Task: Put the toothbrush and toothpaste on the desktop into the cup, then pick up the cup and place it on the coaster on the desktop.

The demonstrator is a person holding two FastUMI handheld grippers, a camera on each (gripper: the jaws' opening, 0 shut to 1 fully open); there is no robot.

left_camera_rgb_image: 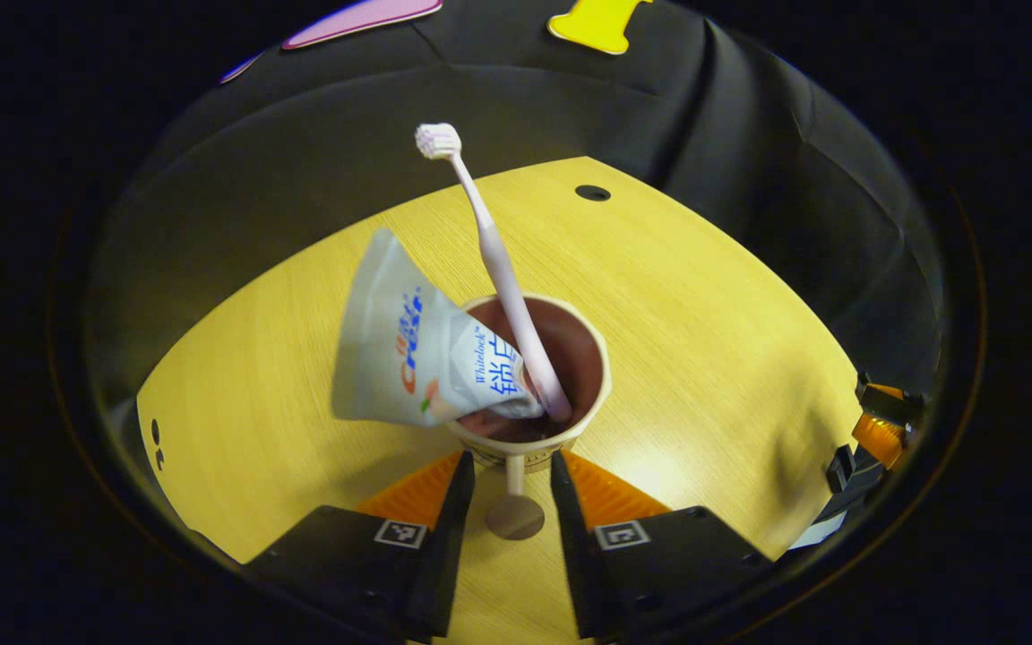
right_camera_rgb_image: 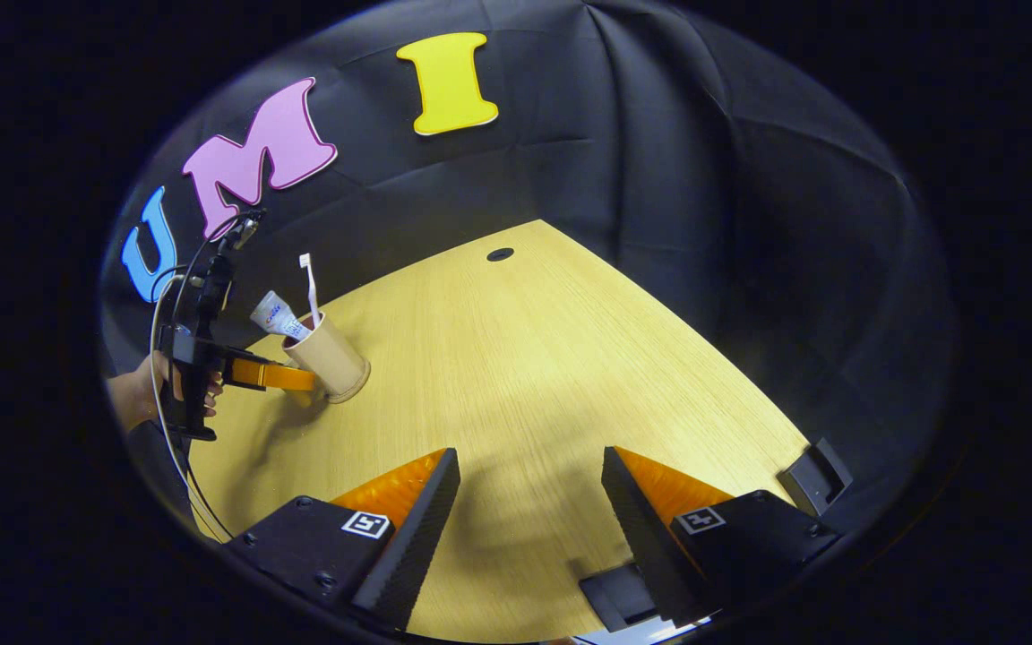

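Left tongs [left_camera_rgb_image: 509, 475]: clenched on the cup [left_camera_rgb_image: 529, 448], one finger on each side of its lower wall
Cup: between the left tongs' fingers, standing on the wooden surface [left_camera_rgb_image: 704, 358]
Toothpaste [left_camera_rgb_image: 413, 345]: in the cup, leaning out to the left above the tongs
Toothbrush [left_camera_rgb_image: 494, 260]: in the cup, bristles up, beyond the toothpaste
Right tongs [right_camera_rgb_image: 529, 502]: released, fingers wide apart above bare surface
Far from the right tongs: cup at far left, a hand [right_camera_rgb_image: 135, 394] holding the left tongs beside it
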